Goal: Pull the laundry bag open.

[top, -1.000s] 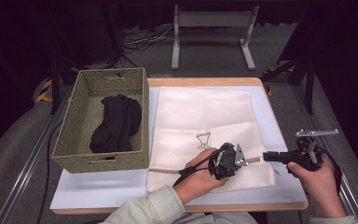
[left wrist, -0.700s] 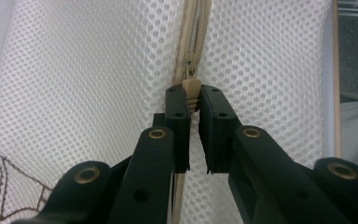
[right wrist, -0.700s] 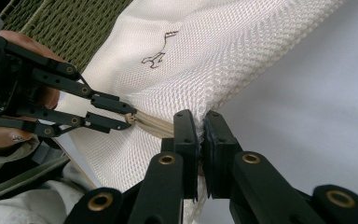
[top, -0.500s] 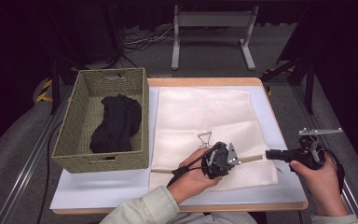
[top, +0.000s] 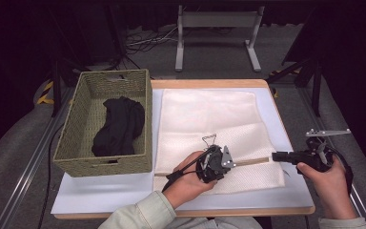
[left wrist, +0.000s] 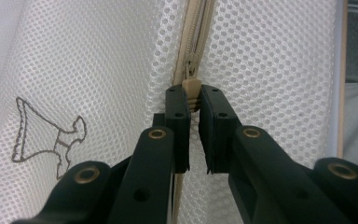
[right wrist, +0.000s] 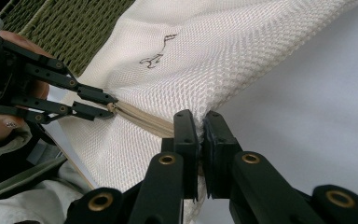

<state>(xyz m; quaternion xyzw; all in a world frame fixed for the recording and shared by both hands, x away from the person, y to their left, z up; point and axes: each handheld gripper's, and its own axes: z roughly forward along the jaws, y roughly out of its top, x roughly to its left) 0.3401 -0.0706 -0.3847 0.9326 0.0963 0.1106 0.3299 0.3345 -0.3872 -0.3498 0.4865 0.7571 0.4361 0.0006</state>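
The left gripper has slid left along the zipper since a second ago, jaws clamped on the beige zipper pull. By my reading the mesh laundry bag is being unzipped; roughly half the run is left. The right gripper has stayed put, jaws closed, pinching the bag's edge at the zipper end. The bag lies flat on the white table. Count: one bag, one zipper, one woven basket beside it, one black garment inside, two grippers.
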